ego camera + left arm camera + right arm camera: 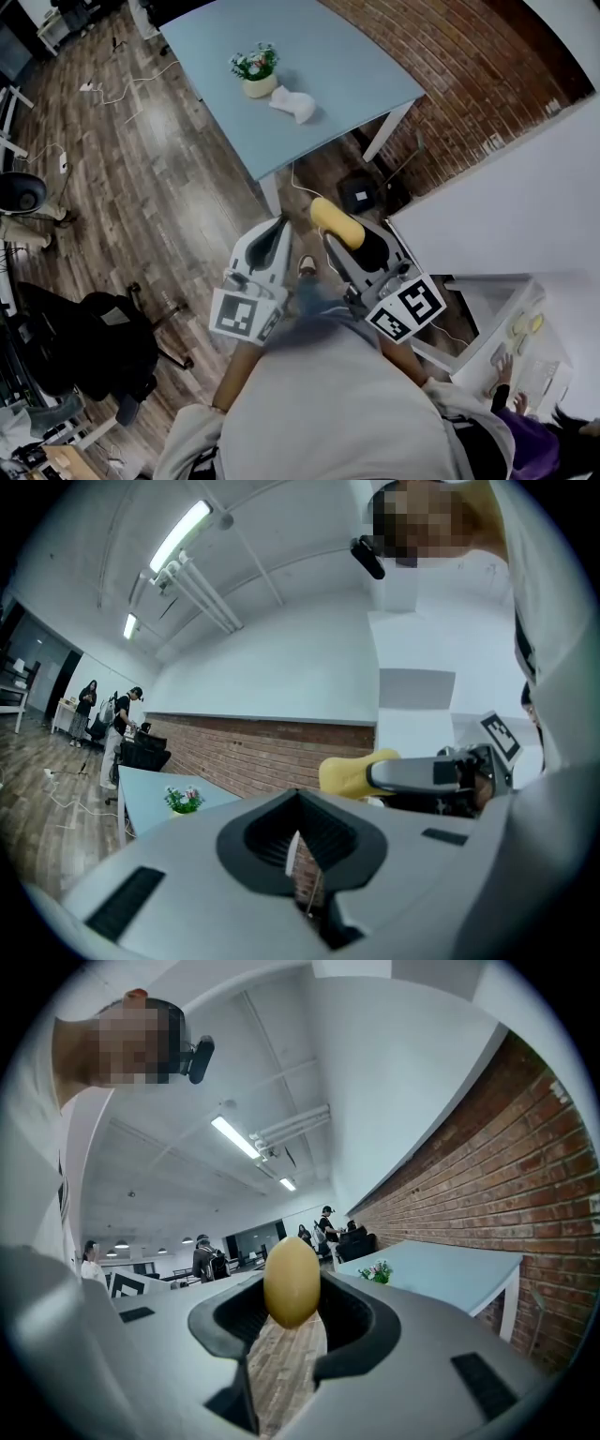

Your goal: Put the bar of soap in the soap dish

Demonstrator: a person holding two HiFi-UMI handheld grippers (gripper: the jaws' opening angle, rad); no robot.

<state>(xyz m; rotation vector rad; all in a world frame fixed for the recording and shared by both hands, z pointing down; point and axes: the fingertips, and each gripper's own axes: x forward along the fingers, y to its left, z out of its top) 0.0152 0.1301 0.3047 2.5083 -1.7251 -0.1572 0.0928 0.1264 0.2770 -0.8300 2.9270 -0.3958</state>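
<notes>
A yellow oval bar of soap [328, 214] sits crosswise between the tips of my right gripper [341, 231], whose jaws are shut on it. In the right gripper view the soap [292, 1282] fills the gap of that gripper [292, 1305]. My left gripper [279, 225] is held beside it, jaws together with nothing between them. From the left gripper [298, 844] I see the soap [349, 772] off to the right. A white soap dish [293, 105] lies on the light blue table [328, 52] ahead, beside a small potted plant [255, 70].
A brick wall [450, 75] runs along the table's right side. A black box [356, 194] and cables lie on the wood floor near the table leg. A black office chair [94, 347] stands at lower left, a white counter [506, 206] at right.
</notes>
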